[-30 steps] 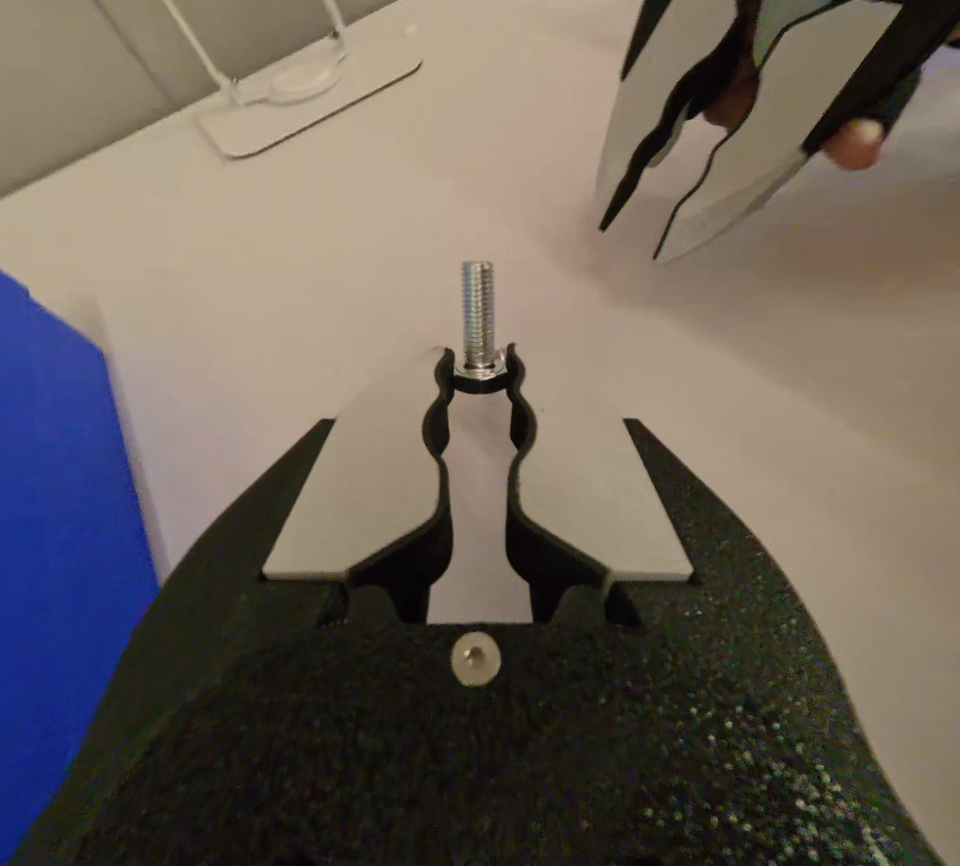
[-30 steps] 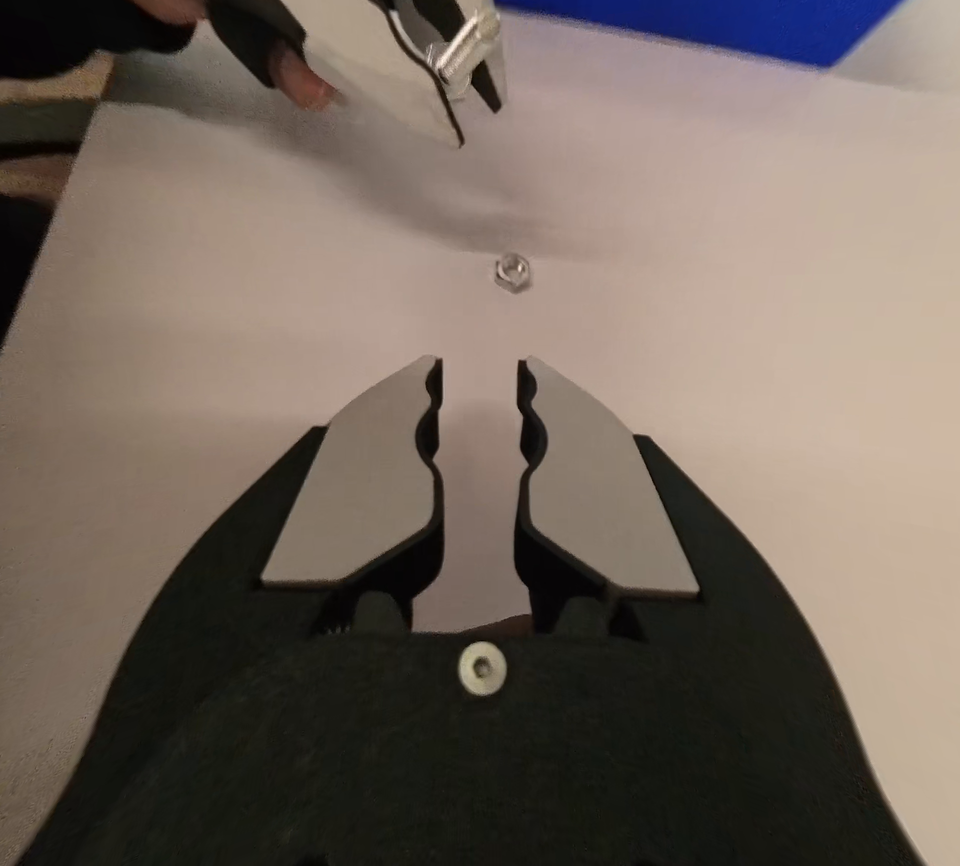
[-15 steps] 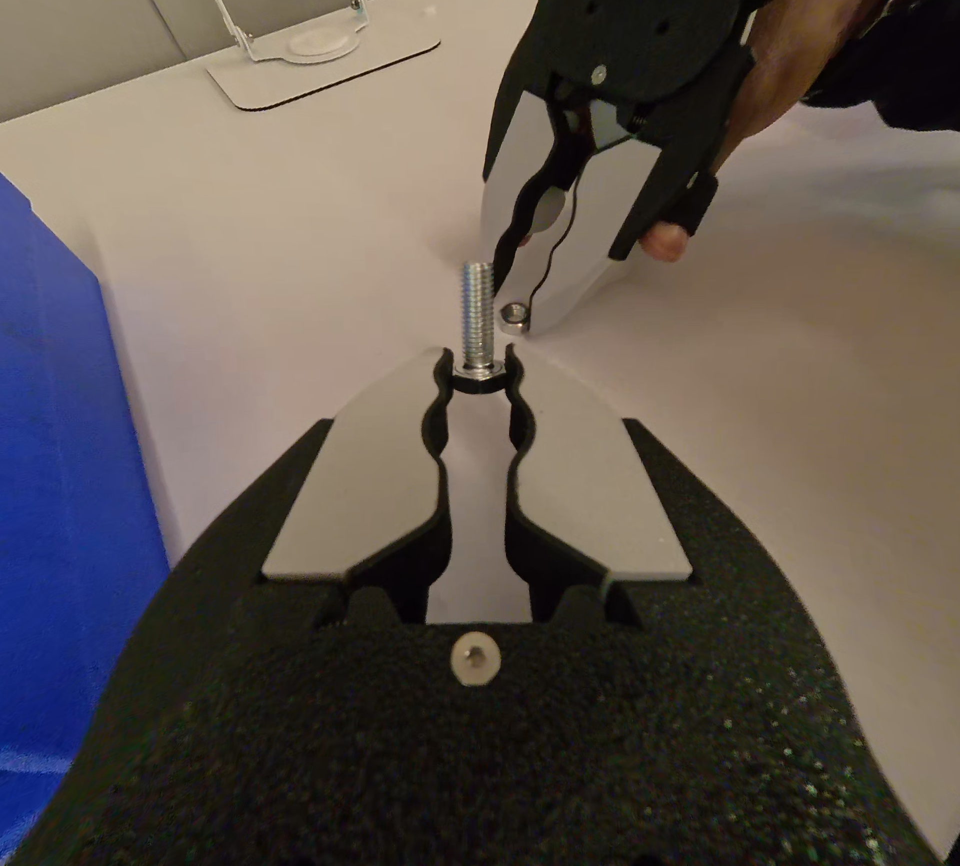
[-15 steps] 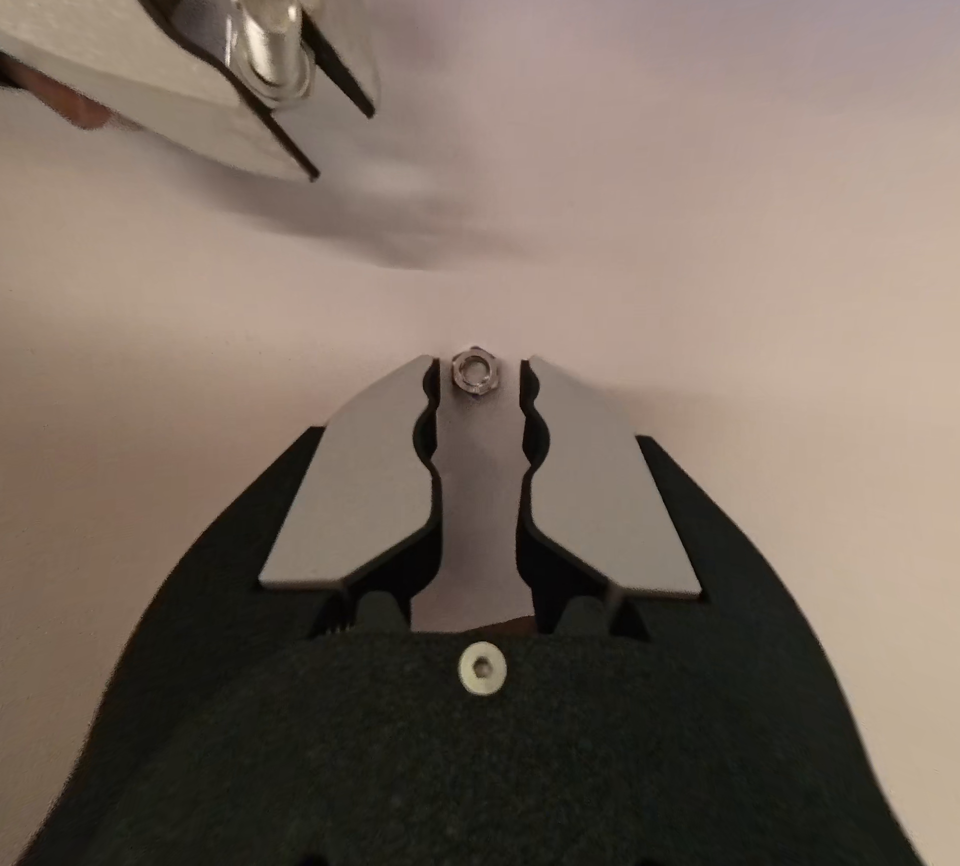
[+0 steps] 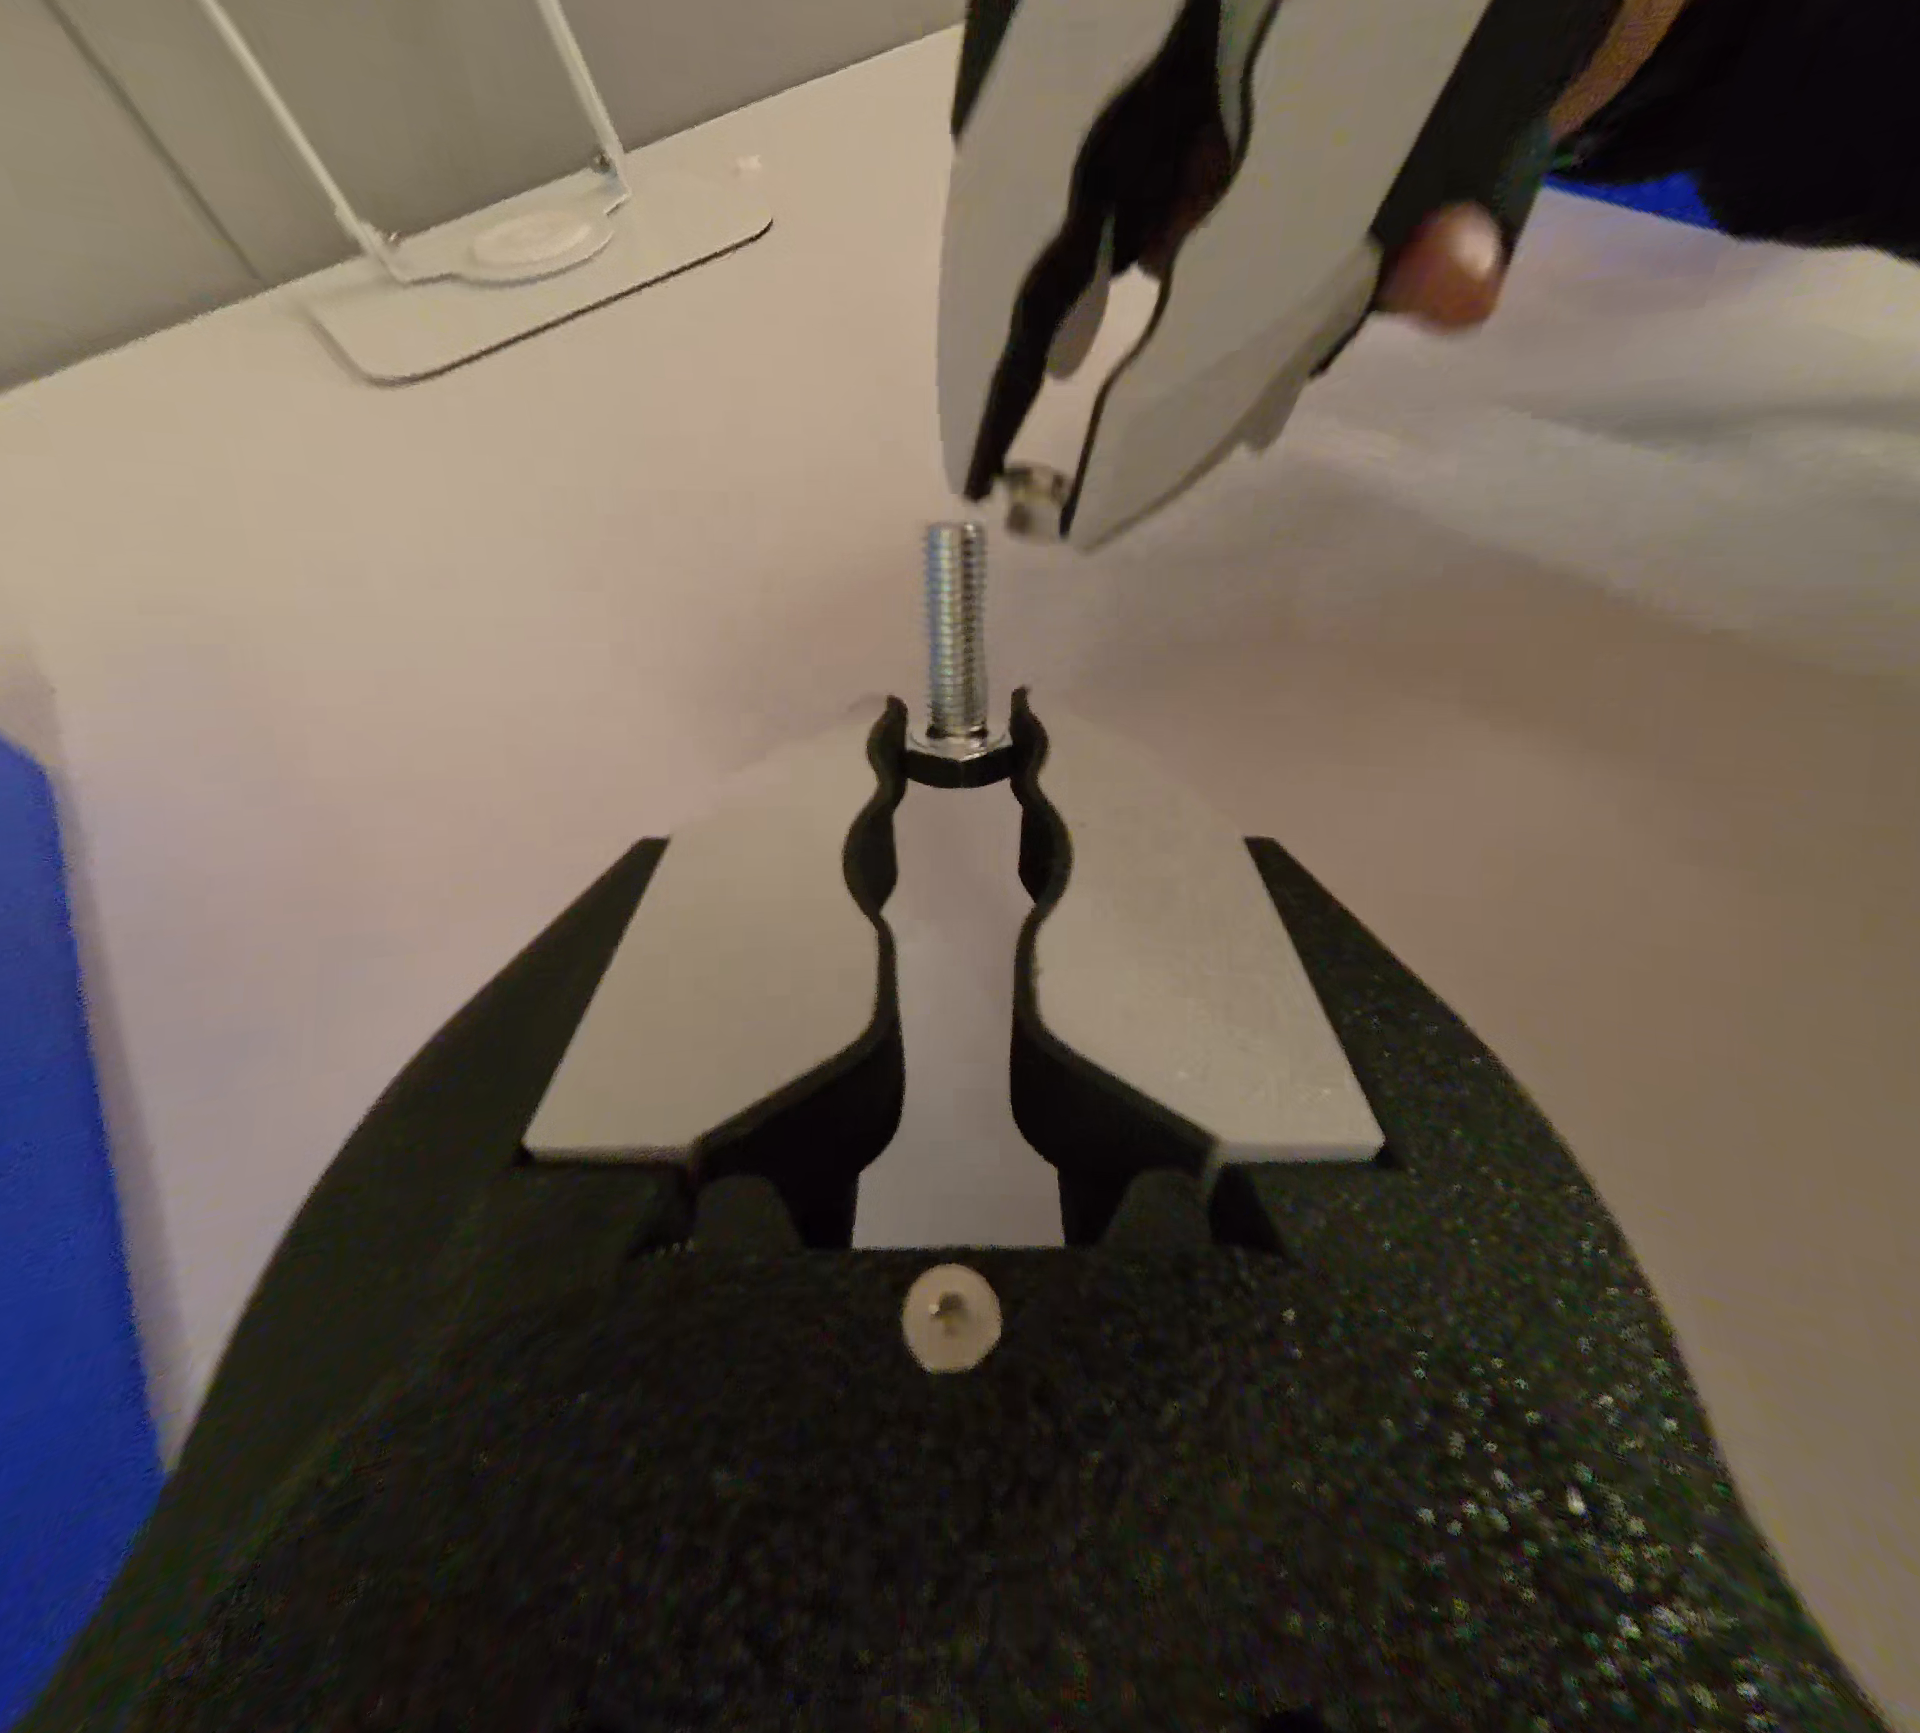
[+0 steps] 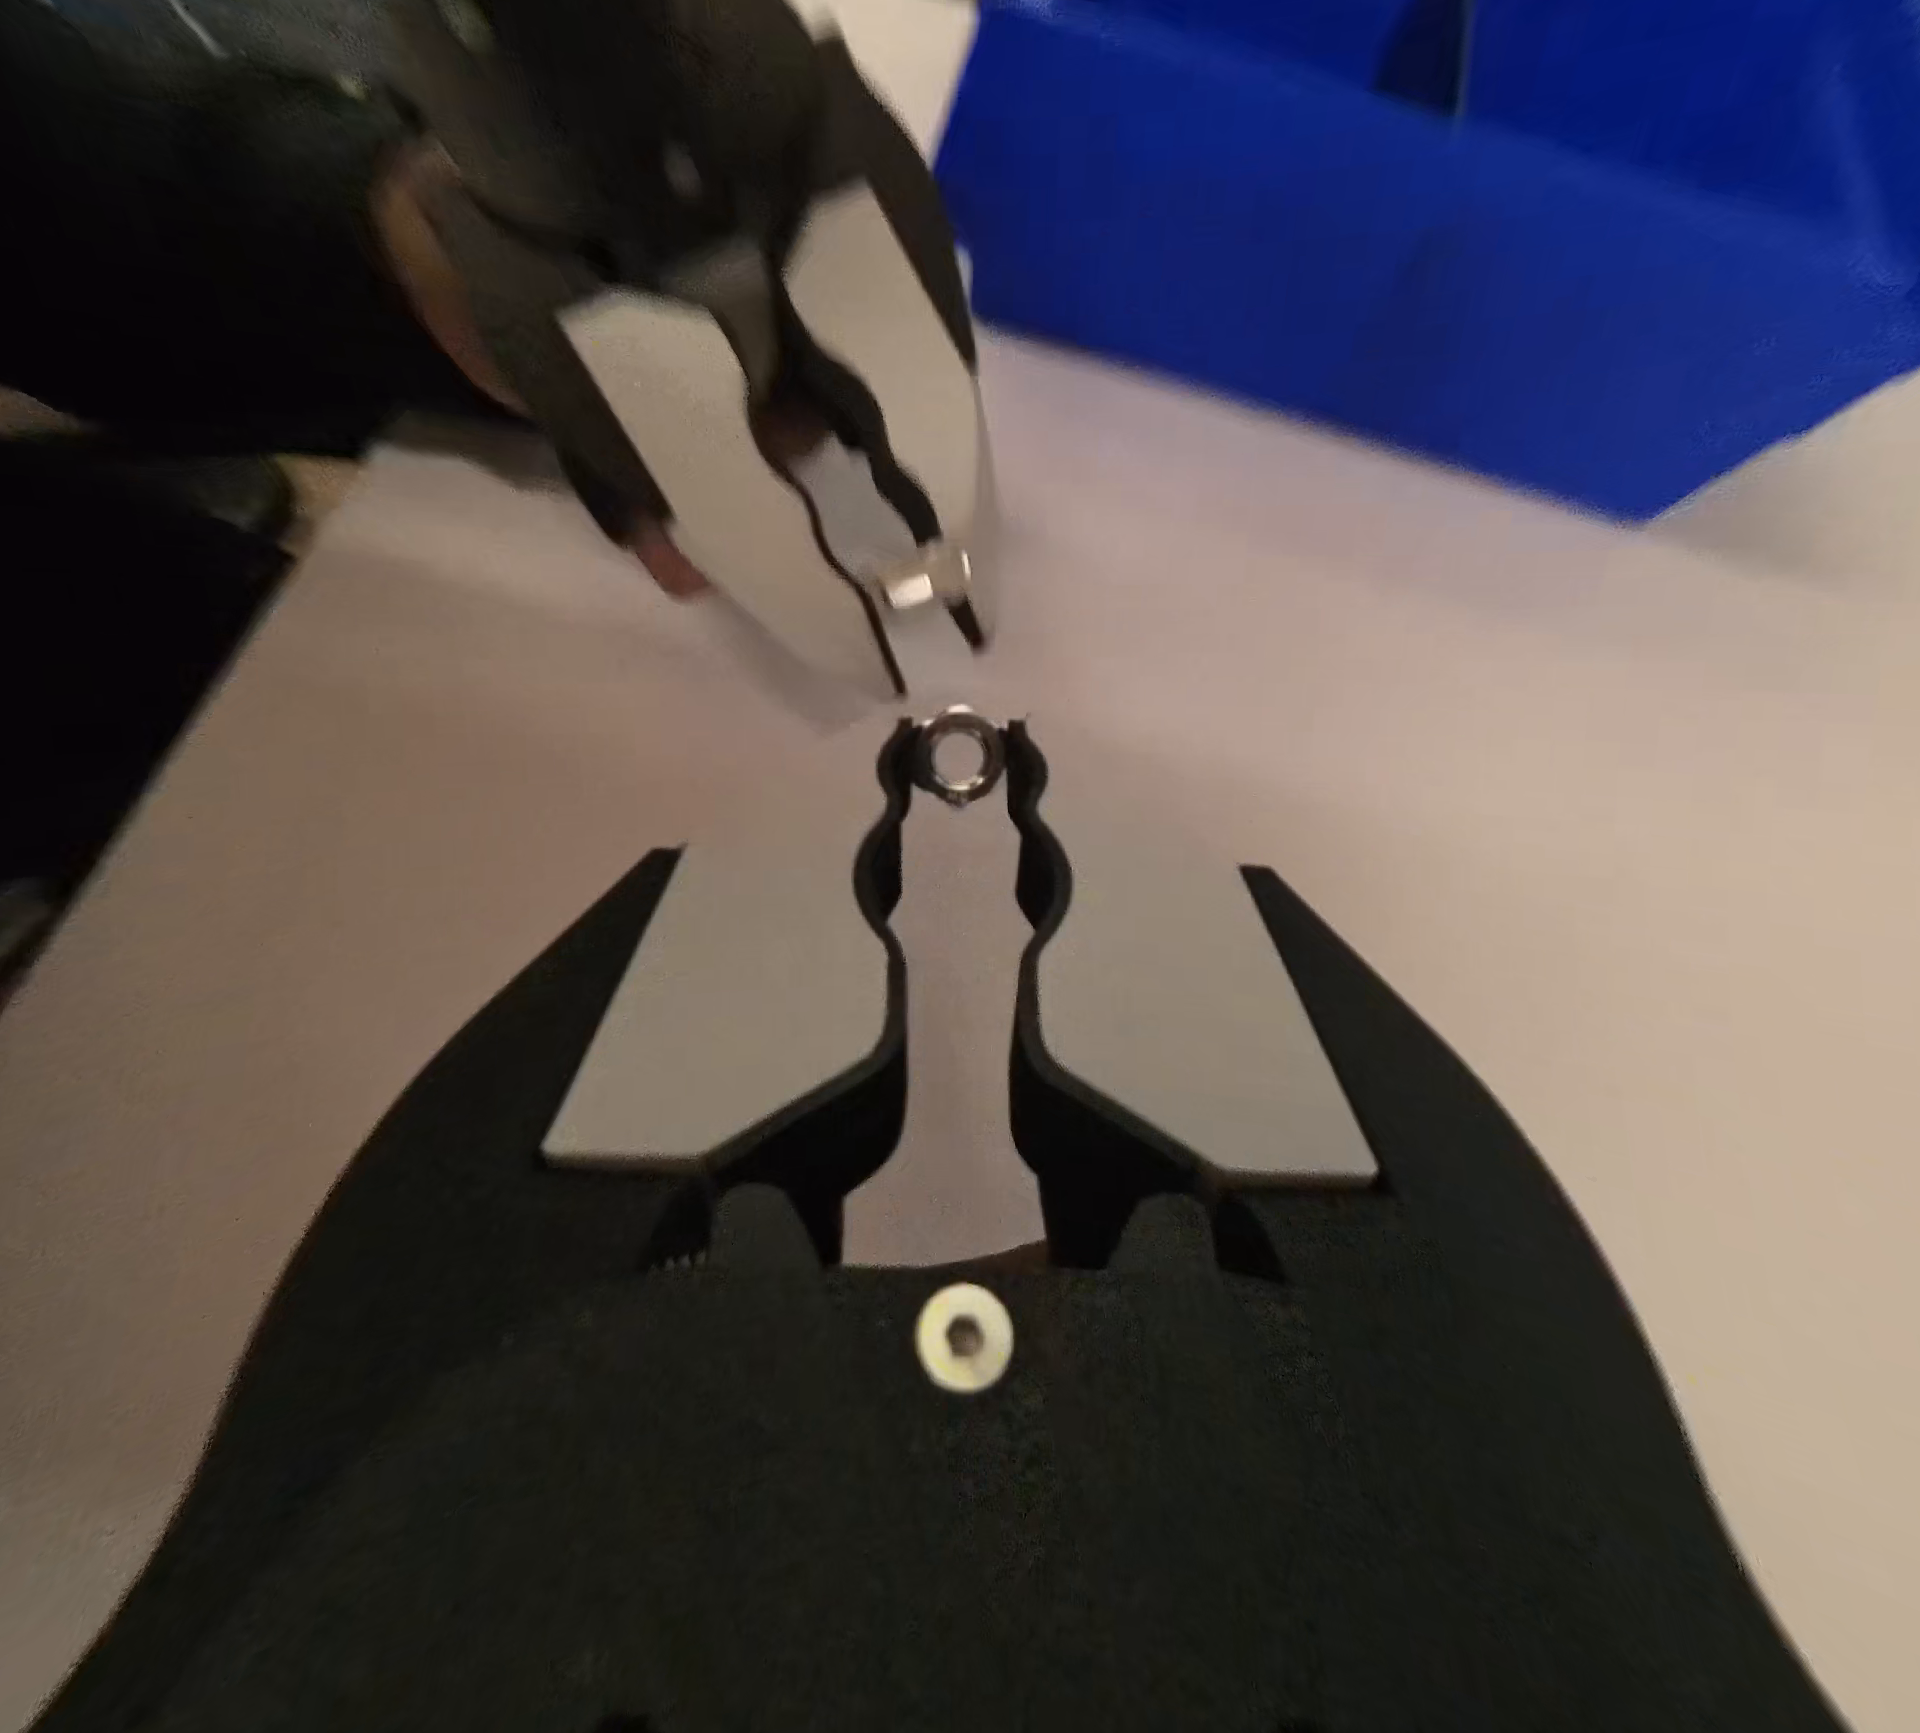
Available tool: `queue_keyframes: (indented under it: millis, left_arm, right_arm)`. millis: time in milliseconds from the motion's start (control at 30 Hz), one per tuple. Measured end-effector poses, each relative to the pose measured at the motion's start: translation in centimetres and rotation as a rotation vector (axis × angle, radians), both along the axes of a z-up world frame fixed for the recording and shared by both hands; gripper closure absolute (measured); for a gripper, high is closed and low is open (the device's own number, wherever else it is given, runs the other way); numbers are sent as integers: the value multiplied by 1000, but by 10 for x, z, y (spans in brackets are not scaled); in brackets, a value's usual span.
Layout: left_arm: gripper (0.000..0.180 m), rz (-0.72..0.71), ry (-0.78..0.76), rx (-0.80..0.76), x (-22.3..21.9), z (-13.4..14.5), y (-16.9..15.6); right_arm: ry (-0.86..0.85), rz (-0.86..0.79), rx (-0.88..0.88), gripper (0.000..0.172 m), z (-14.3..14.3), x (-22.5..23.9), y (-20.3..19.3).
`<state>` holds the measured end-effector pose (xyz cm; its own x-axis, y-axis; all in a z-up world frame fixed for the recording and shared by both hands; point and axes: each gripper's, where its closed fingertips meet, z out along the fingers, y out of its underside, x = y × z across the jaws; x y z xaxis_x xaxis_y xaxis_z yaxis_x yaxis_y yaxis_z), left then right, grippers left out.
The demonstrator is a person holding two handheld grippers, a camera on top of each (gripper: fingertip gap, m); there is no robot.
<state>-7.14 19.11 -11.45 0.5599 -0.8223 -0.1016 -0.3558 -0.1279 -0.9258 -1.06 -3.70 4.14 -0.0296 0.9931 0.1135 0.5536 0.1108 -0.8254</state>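
Gripping a bolt [image 5: 954, 634] by its head, the left tool [image 5: 958, 727] is met by the right tool [image 6: 961, 753], clamped on a nut [image 6: 958, 756]; nothing is threaded yet.

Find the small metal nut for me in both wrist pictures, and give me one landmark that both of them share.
Left wrist view: the nut is above centre, gripped at the tips of the right gripper, just up and right of the bolt tip.
Right wrist view: the nut is near centre, between this gripper's own fingertips.
Shared landmark: the blue bin, at the left edge in the left wrist view.
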Motion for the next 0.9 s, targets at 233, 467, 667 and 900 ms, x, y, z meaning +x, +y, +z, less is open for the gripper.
queue_keyframes:
  millis: [233,467,667,900]
  left_arm:
    - [162,-111,0,61,36,4,-8]
    - [162,-141,10,105,43,5,-16]
    - [162,-136,-1,175,46,11,-18]
    - [162,-52,-72,242,38,24,-14]
  right_arm:
    - [-23,61,121,155,20,20,-18]
    - [-38,83,129,155,18,16,-25]
    - [-81,89,102,155,20,15,-33]
    - [-69,-126,-35,155,30,9,-27]
